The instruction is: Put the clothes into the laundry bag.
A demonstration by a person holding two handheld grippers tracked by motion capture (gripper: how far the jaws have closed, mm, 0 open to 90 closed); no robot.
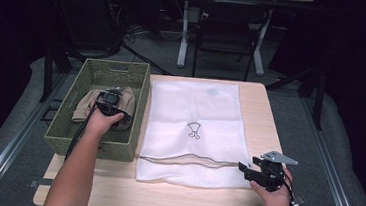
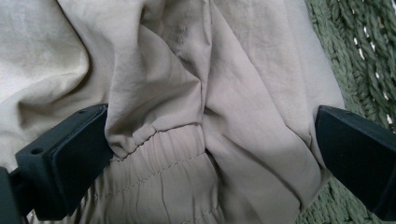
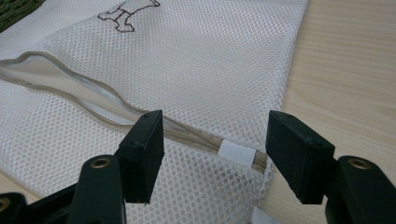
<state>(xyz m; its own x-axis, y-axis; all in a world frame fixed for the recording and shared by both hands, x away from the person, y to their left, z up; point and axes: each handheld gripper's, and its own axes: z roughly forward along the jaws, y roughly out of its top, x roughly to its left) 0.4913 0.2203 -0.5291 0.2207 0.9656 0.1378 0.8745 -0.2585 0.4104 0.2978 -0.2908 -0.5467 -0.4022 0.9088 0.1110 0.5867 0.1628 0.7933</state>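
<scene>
Two grippers at work. Left gripper down in green woven basket, jaws spread wide astride bunched beige garment, elastic waistband between them. Right gripper at near right corner of white mesh laundry bag, jaws spread either side of zipper end. Bag mouth gapes along near edge, just right of basket.

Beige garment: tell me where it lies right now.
In the high view the beige garment lies inside the green woven basket at table left, beside the white mesh bag, with the left gripper on it.
</scene>
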